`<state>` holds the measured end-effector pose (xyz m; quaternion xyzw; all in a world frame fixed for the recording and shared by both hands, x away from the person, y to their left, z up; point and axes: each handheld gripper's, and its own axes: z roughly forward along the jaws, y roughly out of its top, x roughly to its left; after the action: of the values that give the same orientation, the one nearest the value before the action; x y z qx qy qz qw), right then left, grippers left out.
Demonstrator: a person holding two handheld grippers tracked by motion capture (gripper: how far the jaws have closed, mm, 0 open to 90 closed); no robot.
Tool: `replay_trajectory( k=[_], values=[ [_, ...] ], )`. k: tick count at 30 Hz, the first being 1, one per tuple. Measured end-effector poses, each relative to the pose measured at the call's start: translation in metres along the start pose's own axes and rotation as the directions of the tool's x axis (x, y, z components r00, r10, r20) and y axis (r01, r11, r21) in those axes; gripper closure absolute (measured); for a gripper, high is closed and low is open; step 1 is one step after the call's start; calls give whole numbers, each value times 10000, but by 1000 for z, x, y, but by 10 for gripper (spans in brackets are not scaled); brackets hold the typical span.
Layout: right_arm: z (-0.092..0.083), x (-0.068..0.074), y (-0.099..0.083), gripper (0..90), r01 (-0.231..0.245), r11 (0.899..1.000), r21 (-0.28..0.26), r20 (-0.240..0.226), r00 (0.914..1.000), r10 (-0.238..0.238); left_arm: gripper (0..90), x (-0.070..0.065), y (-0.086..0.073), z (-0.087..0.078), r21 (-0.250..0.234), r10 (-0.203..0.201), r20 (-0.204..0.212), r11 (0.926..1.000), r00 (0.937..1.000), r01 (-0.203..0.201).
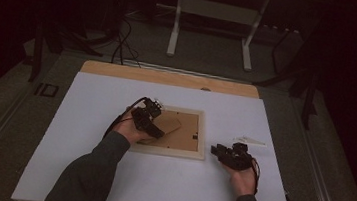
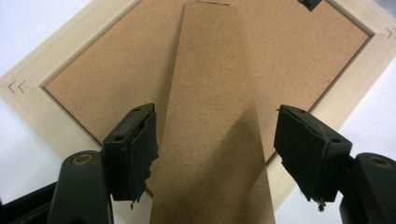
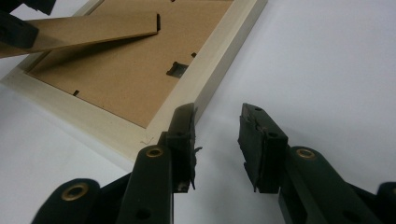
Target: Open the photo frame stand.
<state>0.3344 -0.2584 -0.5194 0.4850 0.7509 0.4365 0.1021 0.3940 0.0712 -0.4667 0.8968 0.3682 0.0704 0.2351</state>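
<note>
A pale wooden picture frame [image 1: 196, 155] lies face down on the white sheet, brown backing board up. Its cardboard stand flap [image 1: 169, 124] is lifted off the board. My left gripper [image 1: 156, 130] hovers over the frame's left half. In the left gripper view the frame [image 2: 28, 98] lies below, and the flap [image 2: 210, 116] runs up between the jaws of the left gripper [image 2: 215, 140], which stand apart from its edges, open. My right gripper [image 1: 217, 150] rests just right of the frame's near right corner. In the right gripper view it [image 3: 217, 140] is open over bare sheet beside the frame [image 3: 93, 126], with the raised flap [image 3: 93, 30] beyond.
The white sheet [image 1: 108, 178] covers most of a wooden table whose far edge [image 1: 169, 78] shows. A small pale flat piece [image 1: 250, 140] lies on the sheet behind the right gripper. Beyond the table stand a white desk frame [image 1: 213, 13] and floor cables [image 1: 122, 44].
</note>
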Motion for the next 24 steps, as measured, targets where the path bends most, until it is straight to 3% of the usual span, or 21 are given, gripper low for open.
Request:
replay_trajectory(
  k=[12, 24],
  values=[
    [1, 0, 0, 652, 13, 10000, 16, -5, 10000, -13, 329, 3, 2, 12, 340, -16, 210, 9994, 9998, 9],
    [1, 0, 0, 651, 11, 10000, 31, -17, 10000, -11, 330, 7, 3, 23, 721, -283, 514, 9971, 9983, 246]
  ],
)
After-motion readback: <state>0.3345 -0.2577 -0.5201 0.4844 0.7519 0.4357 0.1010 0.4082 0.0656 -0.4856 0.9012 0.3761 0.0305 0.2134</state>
